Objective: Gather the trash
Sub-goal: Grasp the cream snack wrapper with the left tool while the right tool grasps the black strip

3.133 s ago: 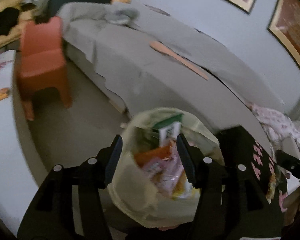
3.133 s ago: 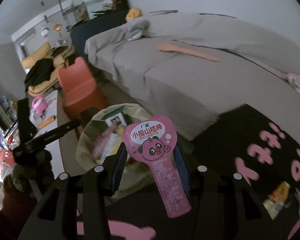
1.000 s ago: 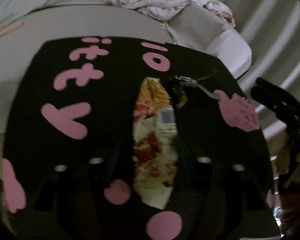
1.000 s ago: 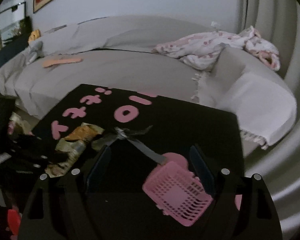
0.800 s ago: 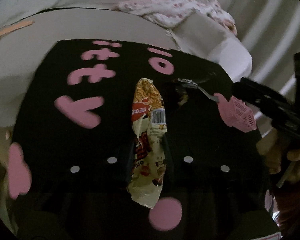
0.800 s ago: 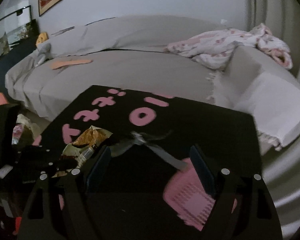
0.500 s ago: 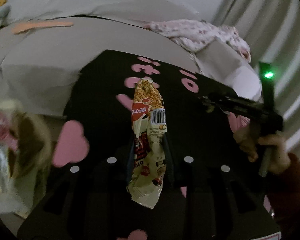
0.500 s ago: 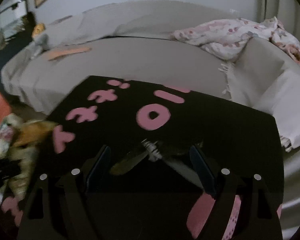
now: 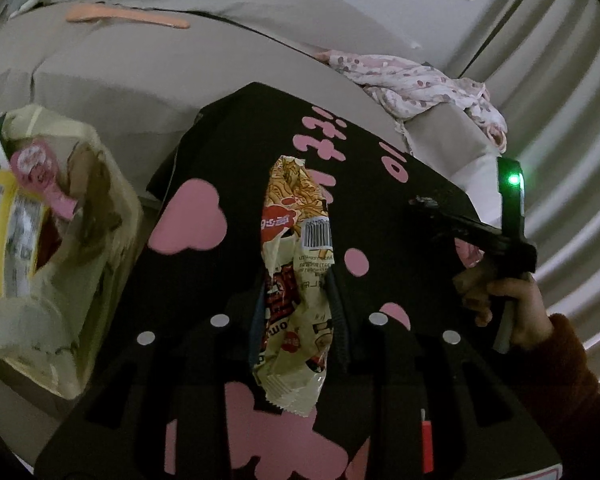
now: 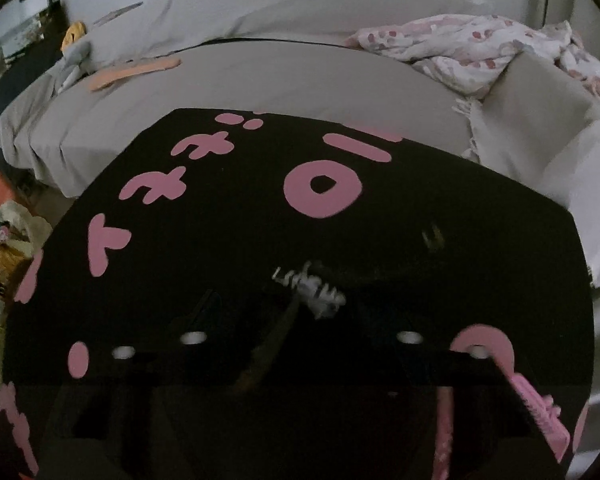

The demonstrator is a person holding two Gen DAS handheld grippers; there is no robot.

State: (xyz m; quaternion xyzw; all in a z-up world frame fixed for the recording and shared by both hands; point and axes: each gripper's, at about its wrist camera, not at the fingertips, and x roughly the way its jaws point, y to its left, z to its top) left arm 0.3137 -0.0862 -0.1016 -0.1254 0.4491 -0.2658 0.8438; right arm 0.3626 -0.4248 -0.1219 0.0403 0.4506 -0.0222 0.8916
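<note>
On the black counter (image 9: 380,184) with its pink lettering, little rubbish seems left: the trash bag (image 9: 60,264) standing off its left edge already holds several wrappers and cartons, among them a pink lolly-shaped packet (image 9: 36,168). Over that counter the left tongs (image 9: 296,320) point steeply down and forward, clamped narrowly on a crumpled noodle-snack wrapper (image 9: 296,248) that stands up between the jaws with its barcode showing; it is lifted clear of the surface but not yet in the bag, which lies to the left of it. Farther right, a hand (image 9: 504,304) in a dark red sleeve grips the right tongs (image 10: 300,320), angled down at the counter's far side. From the right wrist view those jaws are closing around a dark, crinkled scrap (image 10: 320,288) with a pale, shiny patch; the black tongs merge with the black surface, so I cannot tell whether the pads already press on it. A pink plastic basket (image 10: 540,412) lies at the counter's right edge, probably no trash. My reading: one piece is secured and needs dropping in, one is being picked, and the job is near its end.
</note>
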